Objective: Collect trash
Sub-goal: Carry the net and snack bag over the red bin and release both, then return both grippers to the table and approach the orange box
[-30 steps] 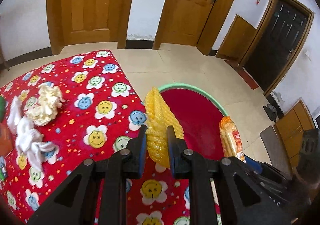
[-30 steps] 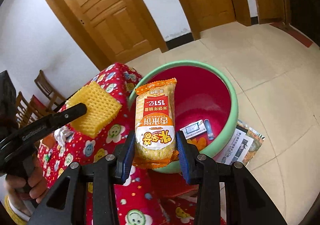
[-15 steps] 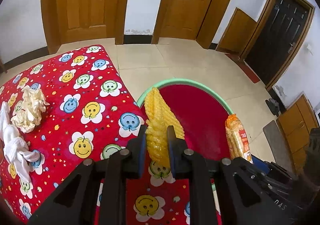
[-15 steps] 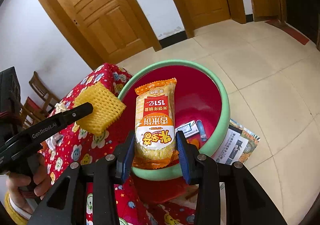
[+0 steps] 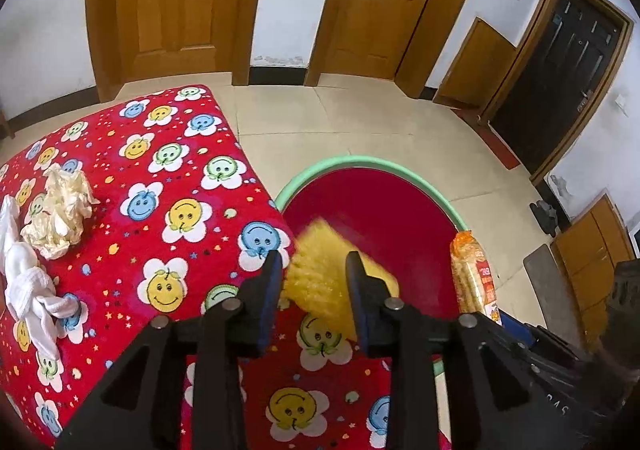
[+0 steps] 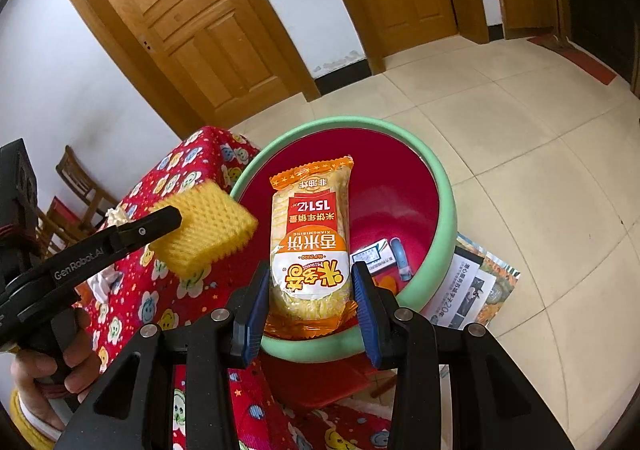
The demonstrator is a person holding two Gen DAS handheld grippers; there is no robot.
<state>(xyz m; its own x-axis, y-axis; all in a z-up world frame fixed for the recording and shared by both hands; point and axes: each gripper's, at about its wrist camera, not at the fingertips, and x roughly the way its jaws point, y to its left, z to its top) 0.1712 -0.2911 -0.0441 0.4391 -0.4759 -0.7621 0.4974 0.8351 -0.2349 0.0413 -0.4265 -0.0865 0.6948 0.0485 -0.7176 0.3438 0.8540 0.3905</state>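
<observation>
My left gripper [image 5: 314, 264] is open over the near rim of the red basin with a green rim [image 5: 372, 162]. The yellow foam net [image 5: 320, 274] is blurred, loose between the fingers and dropping; it also shows in the right wrist view [image 6: 208, 226] beside the left fingertip. My right gripper [image 6: 310, 278] is shut on an orange rice-cracker packet [image 6: 310, 238], held upright over the basin [image 6: 444, 210]. The packet also shows in the left wrist view [image 5: 472, 274].
A crumpled yellowish paper wad [image 5: 60, 206] and a white cloth [image 5: 28, 286] lie on the red smiley-flower tablecloth [image 5: 160, 186]. Small boxes lie in the basin's bottom [image 6: 380, 254]. A leaflet [image 6: 468, 286] lies on the tiled floor. Wooden chairs [image 6: 72, 194] stand behind the table.
My left gripper's fingers have opened and the yellow foam net has slipped free, tilting and falling towards the basin. The right gripper still holds the packet, moved slightly closer over the basin.
</observation>
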